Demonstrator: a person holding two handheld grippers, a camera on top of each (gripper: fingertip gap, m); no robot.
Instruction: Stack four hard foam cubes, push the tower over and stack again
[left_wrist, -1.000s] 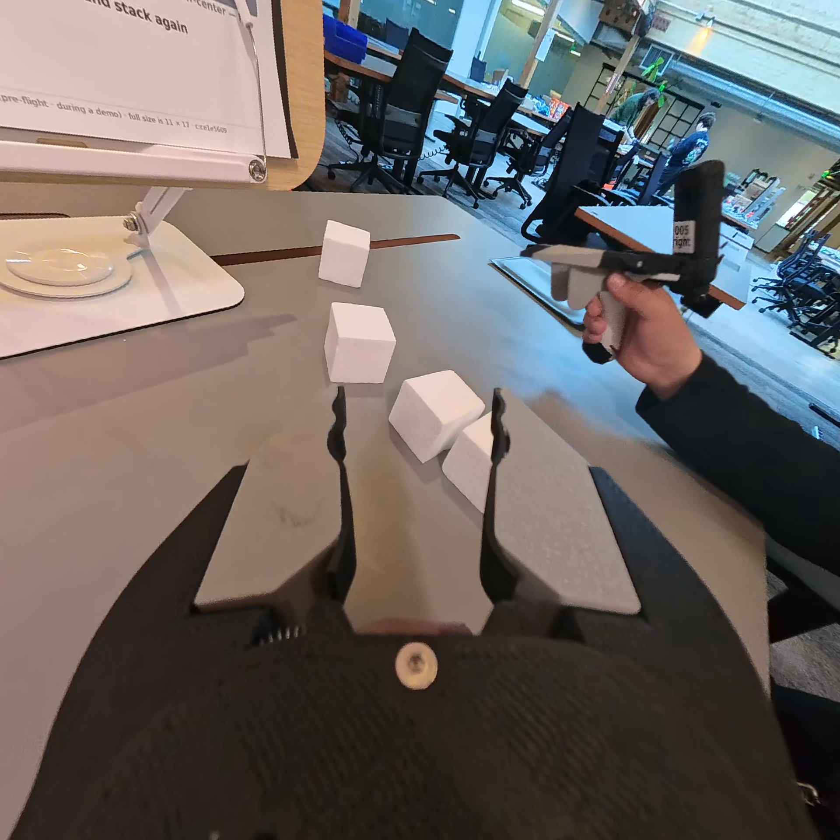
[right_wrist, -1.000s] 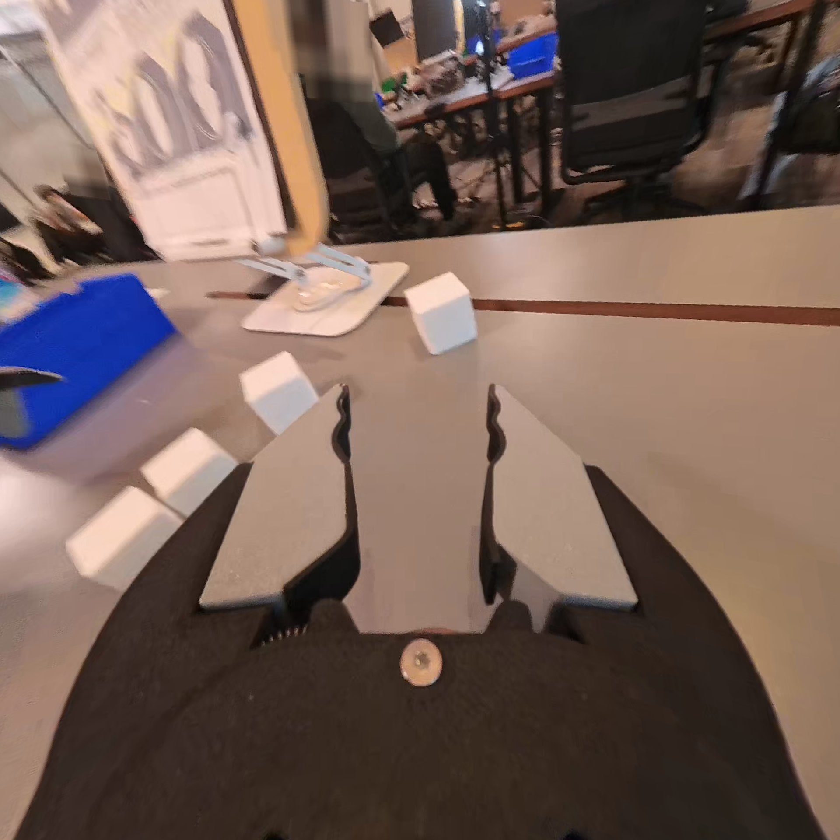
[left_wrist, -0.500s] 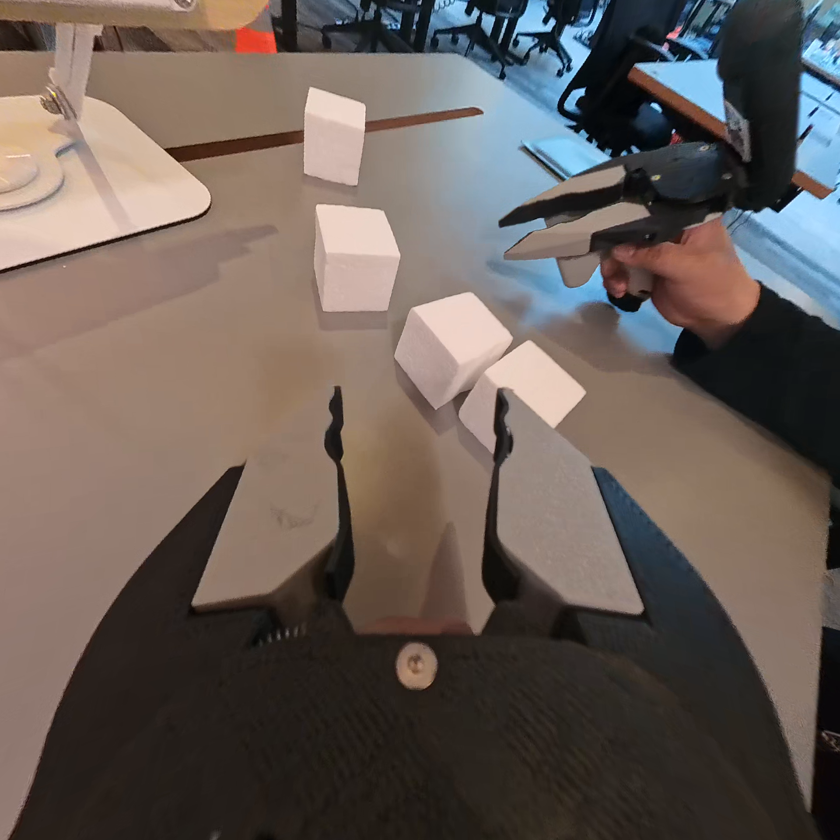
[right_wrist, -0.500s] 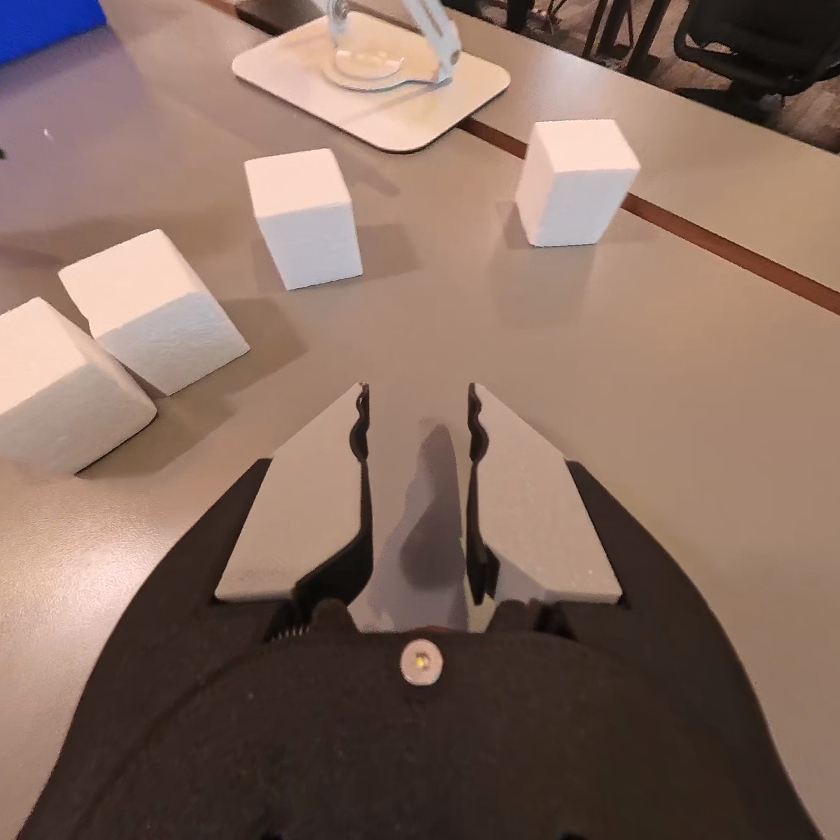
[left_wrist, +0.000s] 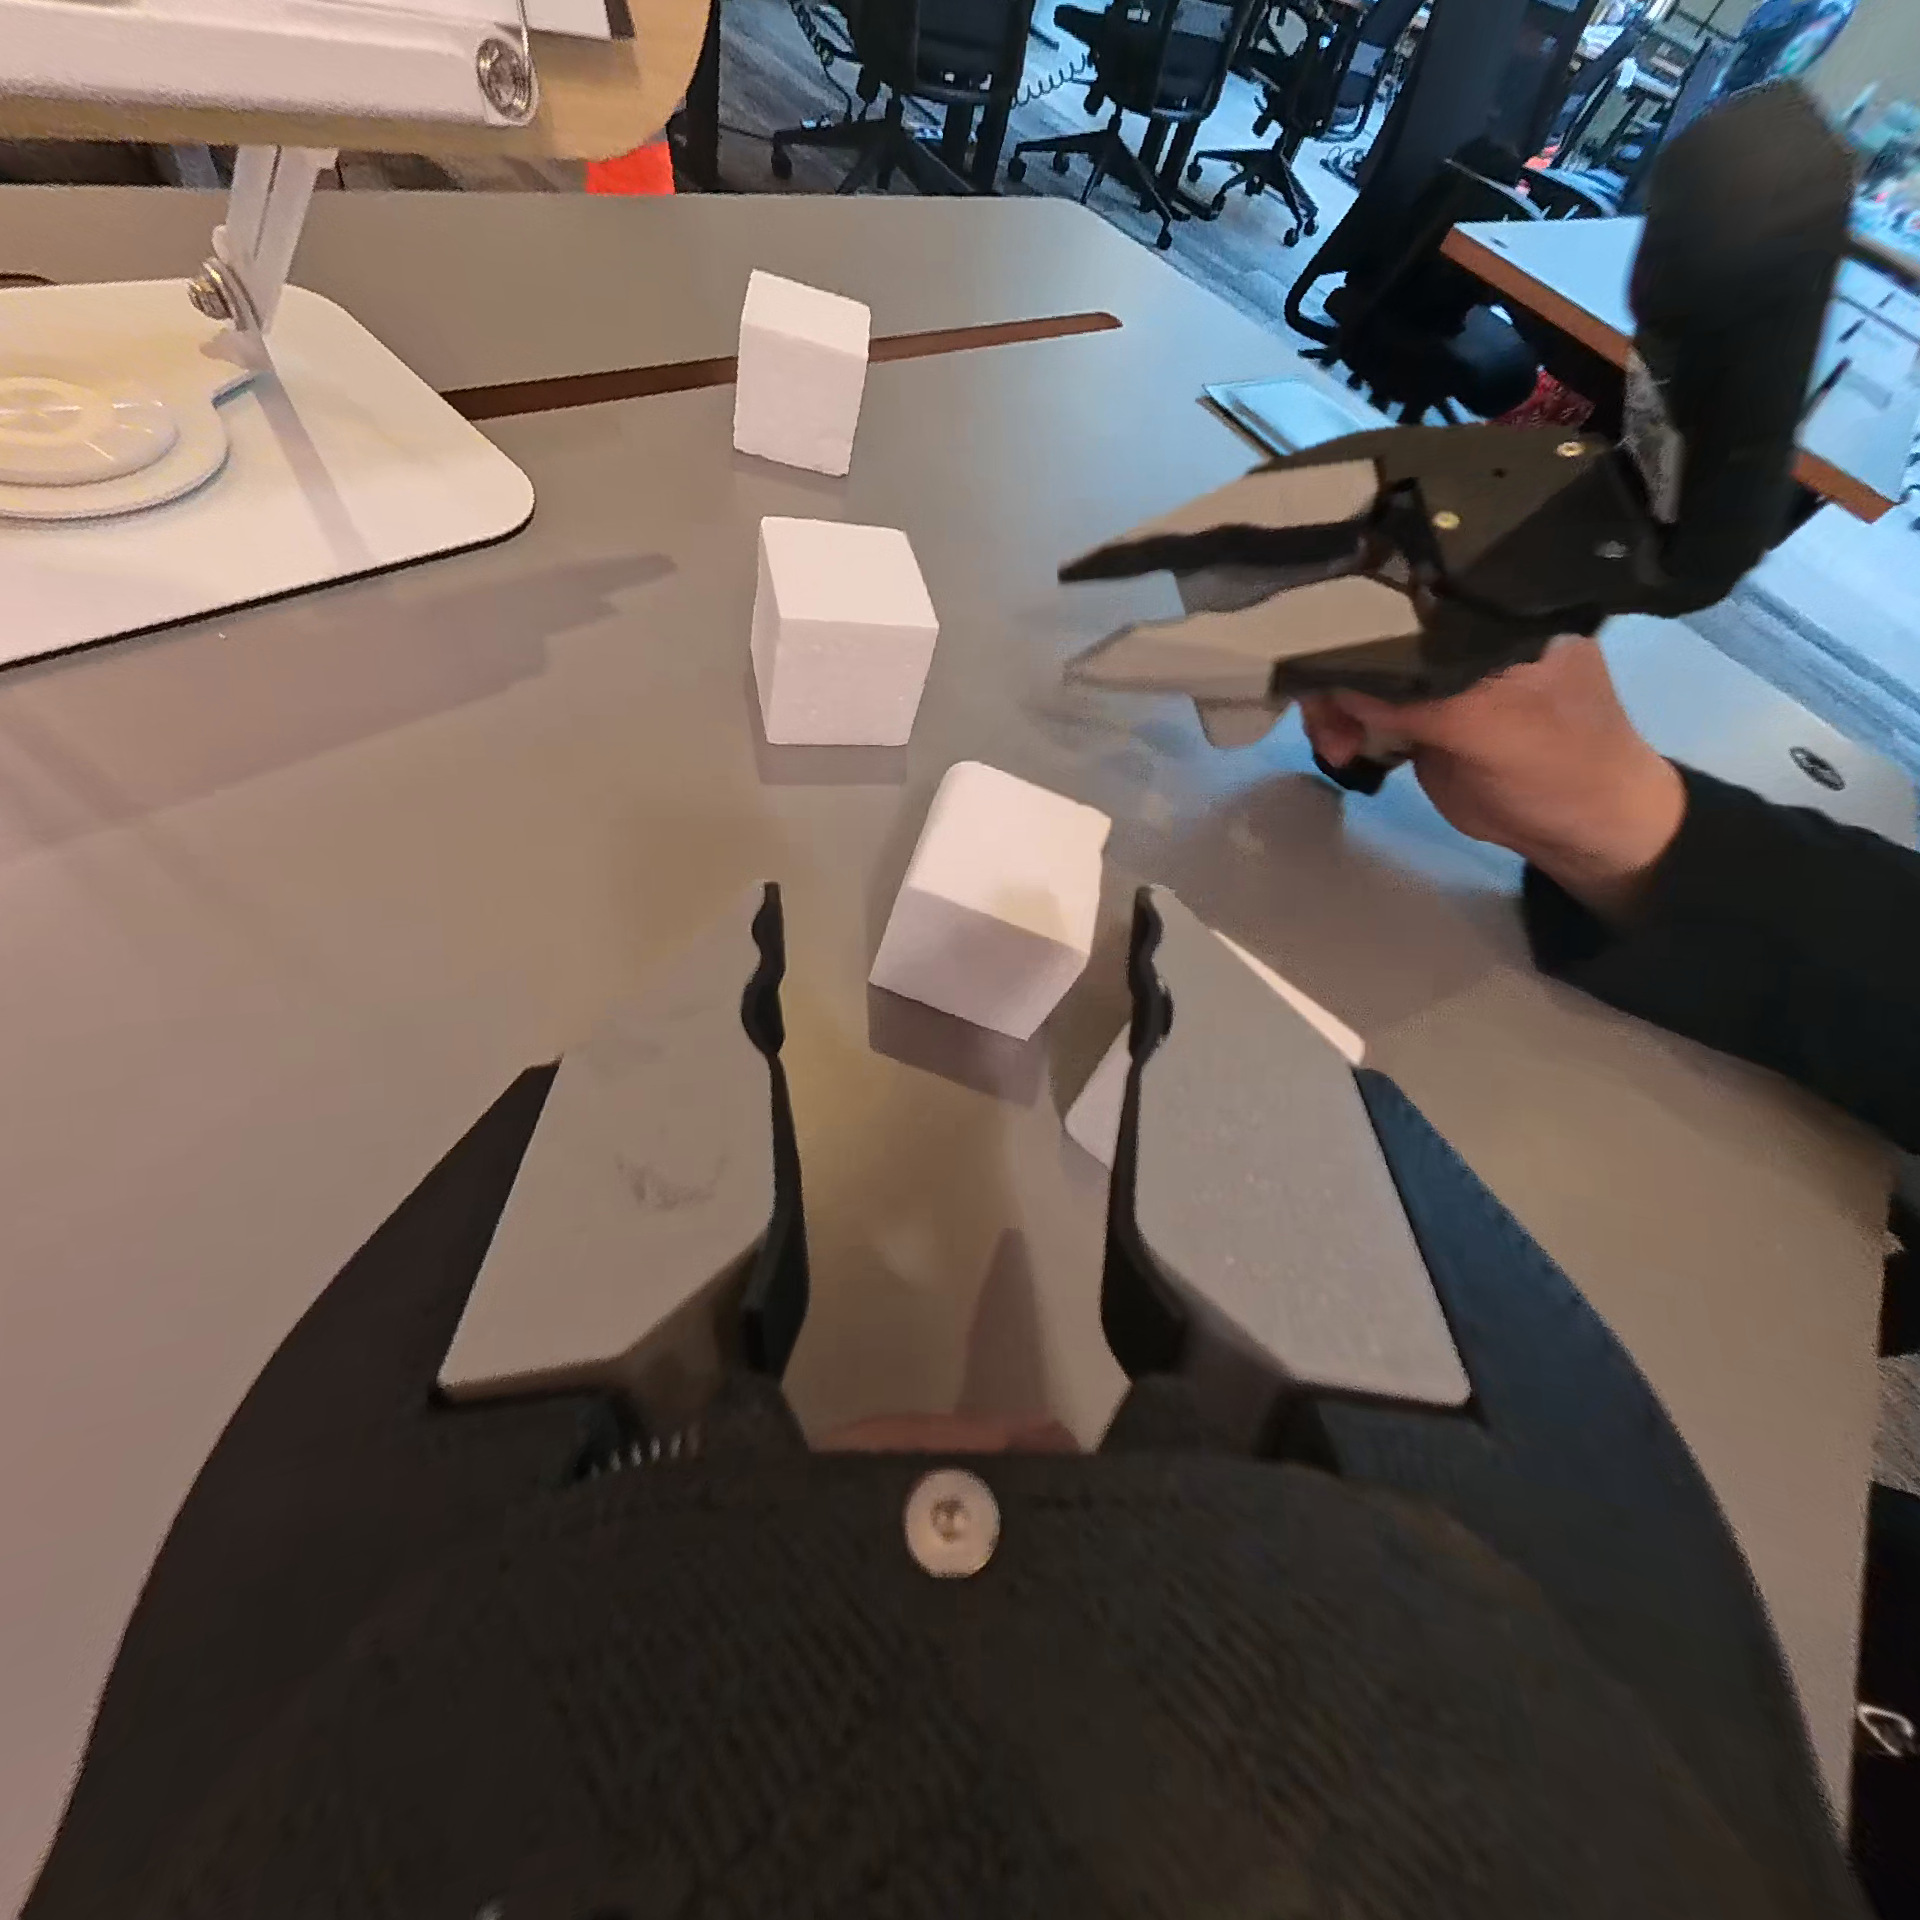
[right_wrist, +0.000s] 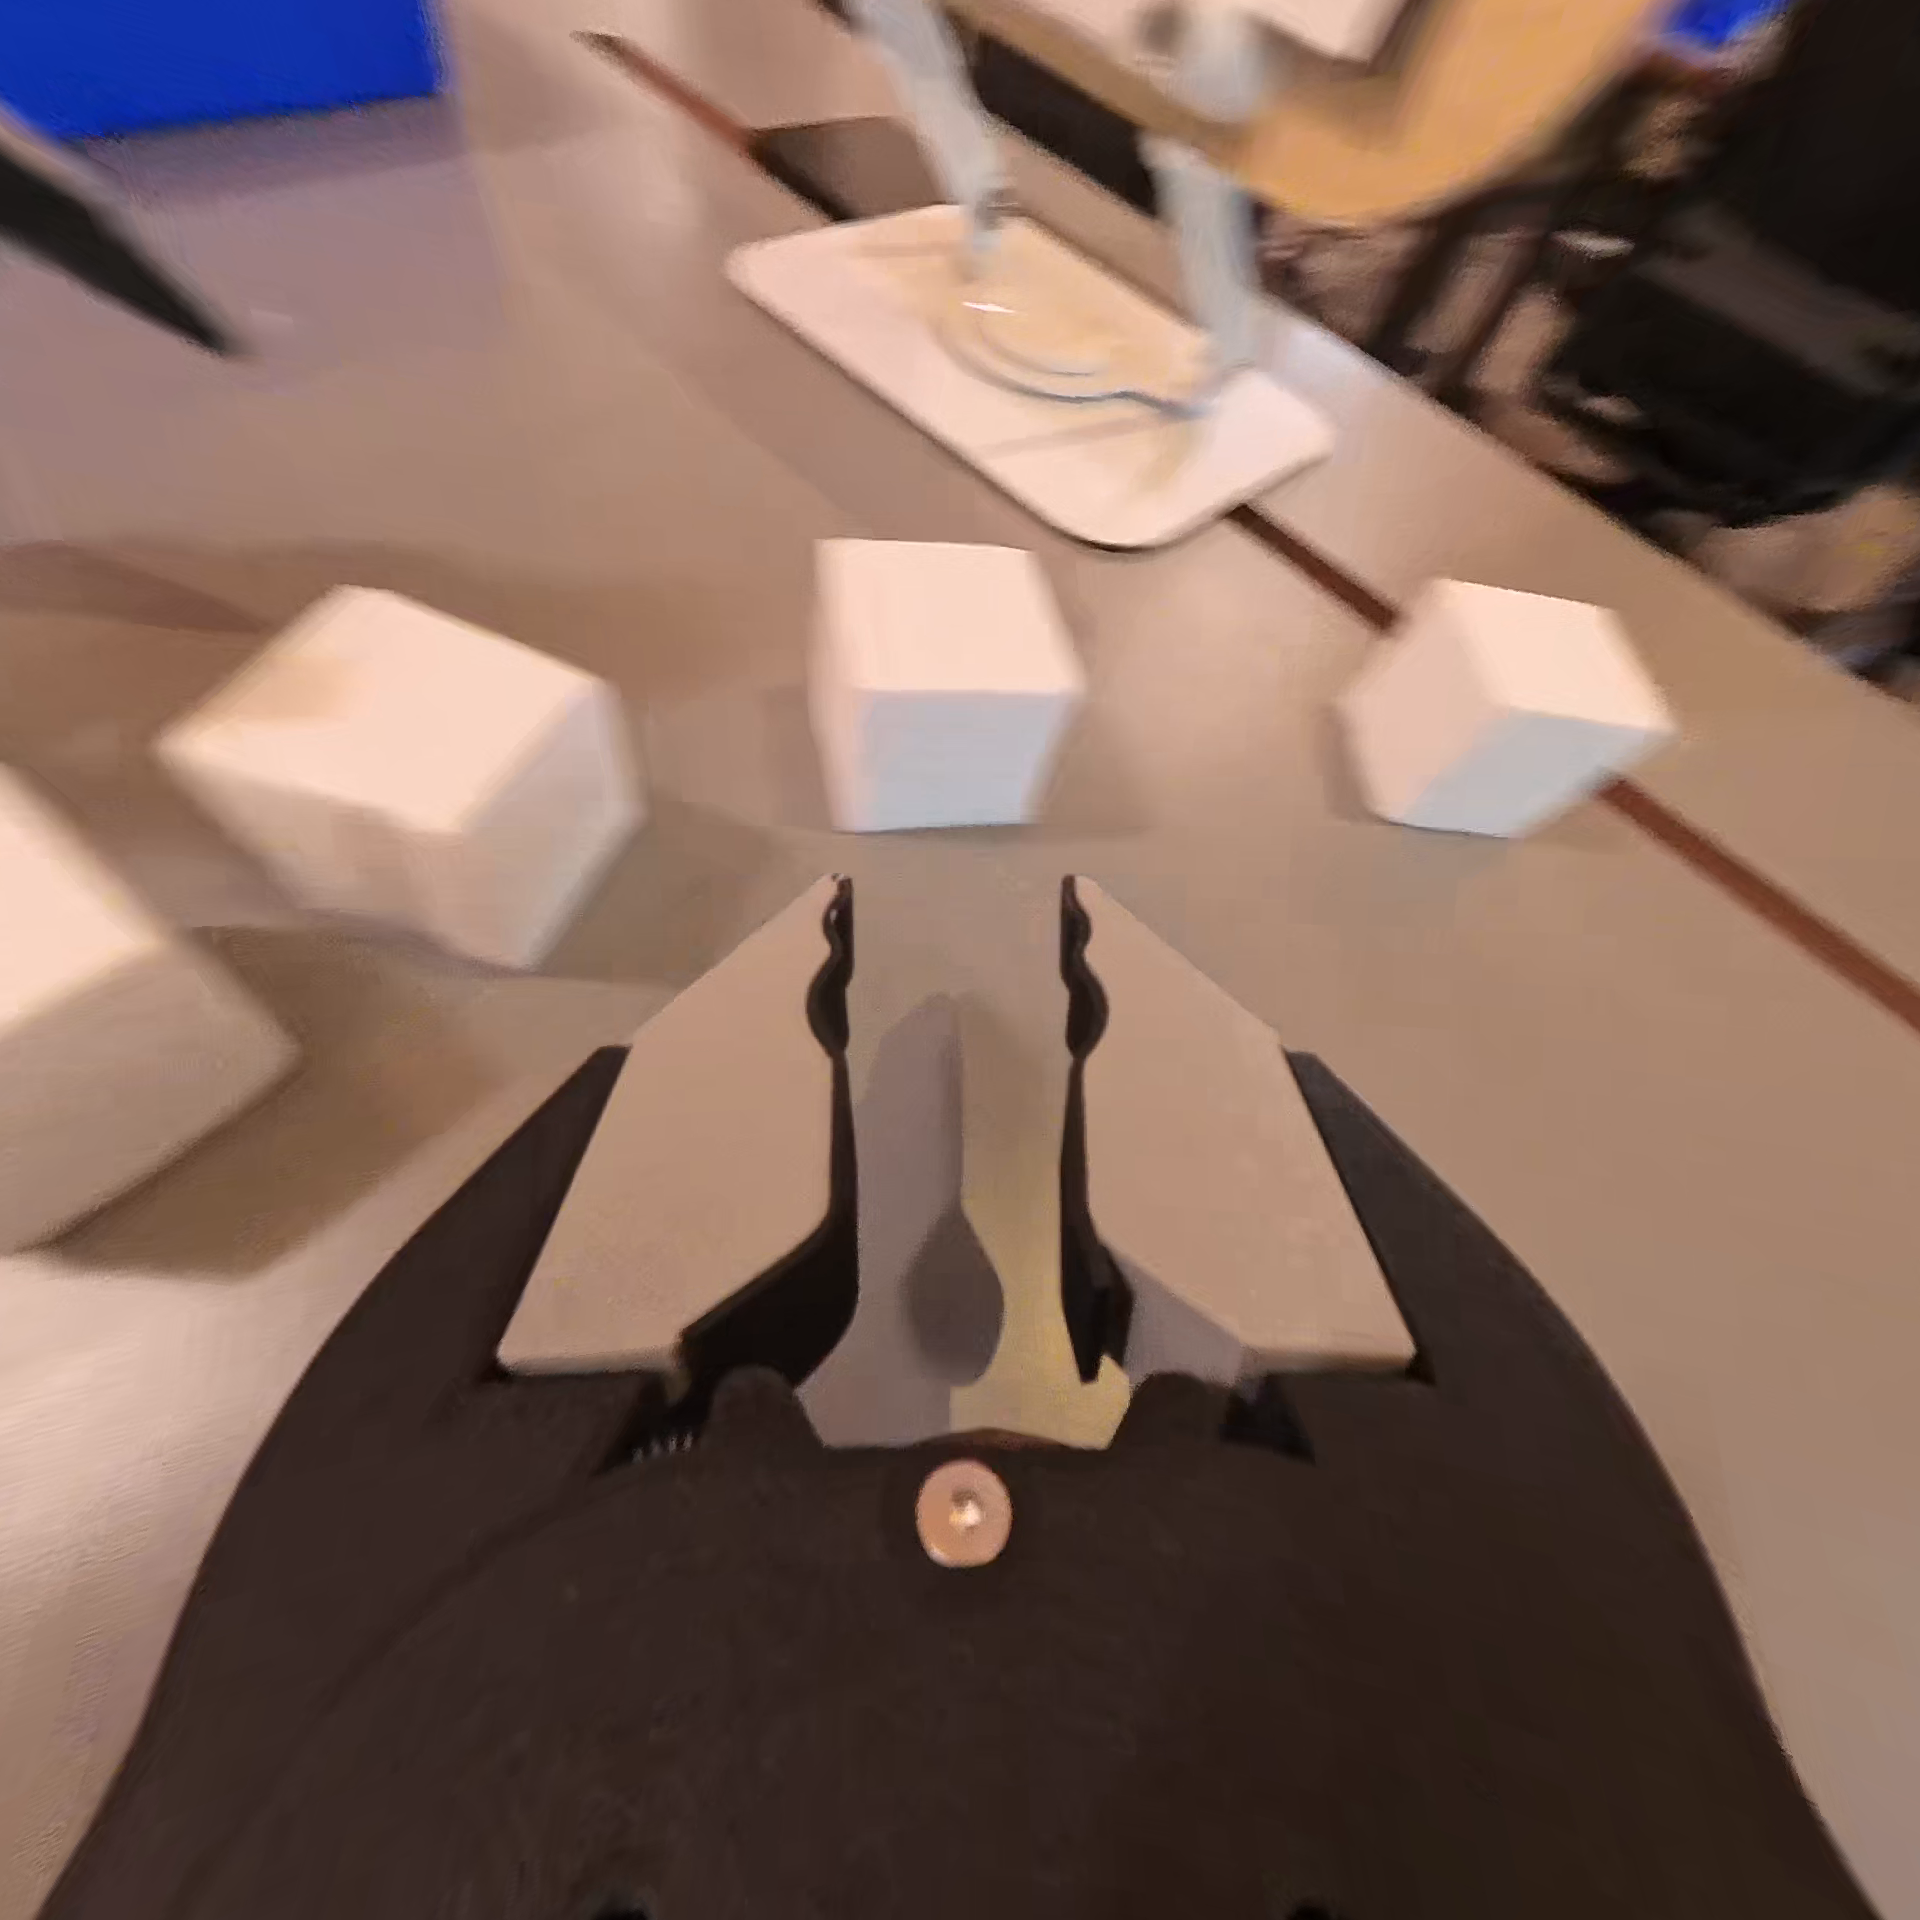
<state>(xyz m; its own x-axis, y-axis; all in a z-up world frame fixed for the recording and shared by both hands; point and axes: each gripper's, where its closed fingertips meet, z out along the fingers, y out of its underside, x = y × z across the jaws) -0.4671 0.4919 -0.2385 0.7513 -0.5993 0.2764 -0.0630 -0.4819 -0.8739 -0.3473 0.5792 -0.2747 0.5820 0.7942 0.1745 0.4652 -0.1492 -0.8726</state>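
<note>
Four foam cubes (left_wrist: 842, 629) are lying scattered singly on the worktop (left_wrist: 312, 883), none stacked. Left gripper (left_wrist: 951, 940) is hovering with fingers spread, empty, facing the nearest cube (left_wrist: 987, 899), likely lining up a pick; right gripper (right_wrist: 956, 899) is waiting with fingers parted, empty.

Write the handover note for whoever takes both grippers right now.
Left gripper: open, empty, low over the table, lined up on the third cube.
Right gripper: open, empty, pointing at the second cube.
Cubes: all four lie singly on the table in a loose row; farthest cube by the dark strip, nearest cube mostly hidden behind the left gripper's finger.
Done: nothing stacked.
Left: pick a cube and build the tower of four.
</note>
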